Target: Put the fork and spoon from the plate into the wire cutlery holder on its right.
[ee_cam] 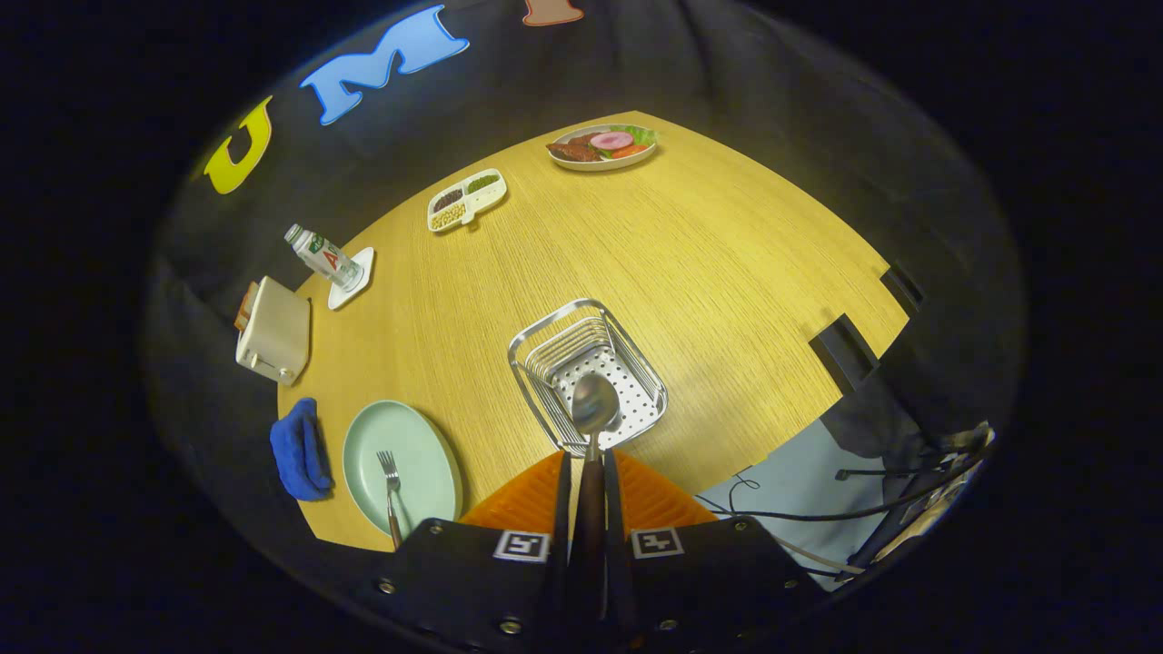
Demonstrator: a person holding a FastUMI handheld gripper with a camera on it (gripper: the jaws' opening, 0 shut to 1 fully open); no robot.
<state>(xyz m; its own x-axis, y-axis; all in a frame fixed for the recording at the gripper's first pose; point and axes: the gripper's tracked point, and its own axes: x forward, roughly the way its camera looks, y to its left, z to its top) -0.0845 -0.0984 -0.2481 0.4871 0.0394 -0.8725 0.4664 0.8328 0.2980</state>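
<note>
Booth: black cloth walls close in a pale wooden table (690,245) seen from above.
Table edge: a notch is cut into the far right side, and cables trail off the near right corner.
Plate: a pale green plate (413,445) lies near the left of the gripper, with a blue cloth (298,450) just beside its outer edge.
Wire cutlery holder: a wire cutlery holder (545,350) with a perforated floor stands to the right of the plate, just ahead of the fingers.
Toaster: a cream toaster (273,331) stands beyond the plate, with a small bottle (318,254) on a white coaster behind it.
Far dishes: a divided snack tray (466,200) and a plate of food (601,145) stand well apart at the back.
Gripper: the gripper (591,472) has its fingers drawn narrow, both pressing on the dark handle of the spoon (594,404).
Spoon: its bowl points forward and hangs over the near part of the holder.
Fork: the fork (389,472) lies on the plate, tines pointing away.
Step in hand: the spoon looks poised for release into the holder.
Next move: likely lowering the bowl inside the wire rim, parting the fingers, then going back for the fork.
</note>
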